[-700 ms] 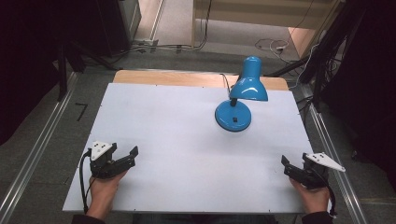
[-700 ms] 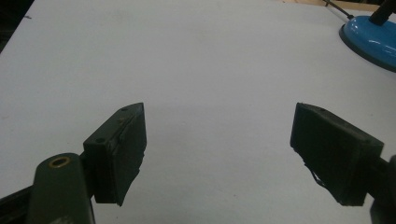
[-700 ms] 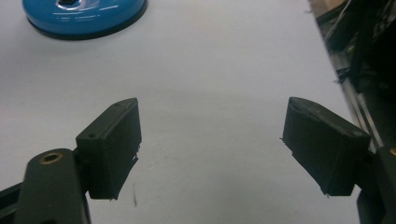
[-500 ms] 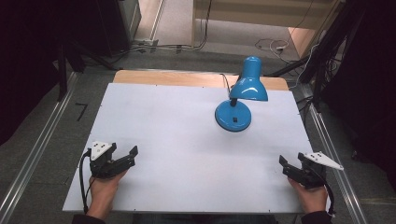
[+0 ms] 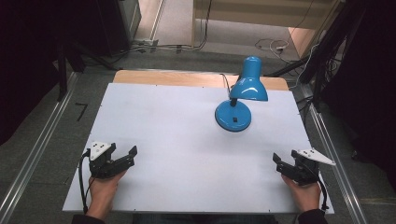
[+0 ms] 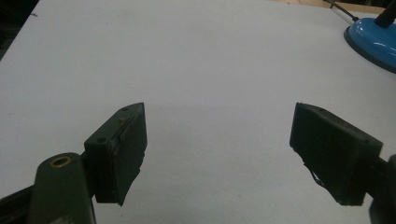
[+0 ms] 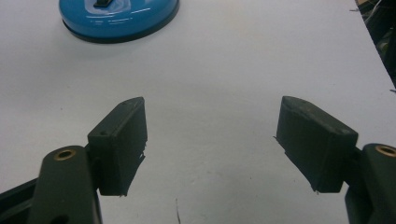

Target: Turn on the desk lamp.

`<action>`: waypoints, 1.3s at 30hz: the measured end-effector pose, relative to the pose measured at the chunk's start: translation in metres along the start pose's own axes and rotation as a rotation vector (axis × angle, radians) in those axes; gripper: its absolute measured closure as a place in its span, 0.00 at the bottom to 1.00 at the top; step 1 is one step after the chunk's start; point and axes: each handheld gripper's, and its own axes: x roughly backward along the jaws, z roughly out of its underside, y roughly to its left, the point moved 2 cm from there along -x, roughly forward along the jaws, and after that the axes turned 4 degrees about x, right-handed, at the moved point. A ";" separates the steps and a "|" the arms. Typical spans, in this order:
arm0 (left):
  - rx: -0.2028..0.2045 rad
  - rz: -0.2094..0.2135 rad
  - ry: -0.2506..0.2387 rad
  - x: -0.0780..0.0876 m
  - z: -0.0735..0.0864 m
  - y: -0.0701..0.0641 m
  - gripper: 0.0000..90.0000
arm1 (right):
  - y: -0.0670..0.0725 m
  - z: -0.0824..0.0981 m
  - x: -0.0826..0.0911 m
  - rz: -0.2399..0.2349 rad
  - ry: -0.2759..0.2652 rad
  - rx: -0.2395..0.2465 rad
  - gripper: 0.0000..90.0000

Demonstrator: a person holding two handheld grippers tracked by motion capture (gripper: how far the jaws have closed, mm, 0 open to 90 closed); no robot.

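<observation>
A blue desk lamp (image 5: 236,105) stands on the white table top (image 5: 177,116), right of centre toward the back. Its shade (image 5: 249,86) hangs over its round base (image 5: 233,117). Near the front left corner, my left gripper (image 5: 127,157) rests in a hand, open and empty, pointing right and away. At the front right, my right gripper (image 5: 279,164) is also hand-held and open, with nothing between its fingers. The left gripper view has its jaws (image 6: 219,140) spread over bare white surface, the lamp base (image 6: 373,39) at upper right. From the right gripper (image 7: 212,140), the lamp base (image 7: 119,16) lies ahead at upper left.
The lamp's black cord (image 5: 224,81) runs off the back edge over a wooden strip (image 5: 163,77). Metal rails (image 5: 37,154) flank the table on both sides. Cables (image 5: 275,46) lie on the floor behind.
The right gripper has edged a little to the left. The left gripper and the lamp have stayed where they were.
</observation>
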 end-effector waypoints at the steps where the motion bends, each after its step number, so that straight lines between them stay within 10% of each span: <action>1: 0.000 0.000 -0.001 0.000 0.000 0.000 0.21 | 0.000 -0.001 0.000 -0.002 -0.004 -0.001 0.25; 39: -0.006 -0.016 -0.017 0.001 -0.002 0.002 0.21 | 0.013 -0.031 -0.023 -0.052 -0.037 0.006 0.25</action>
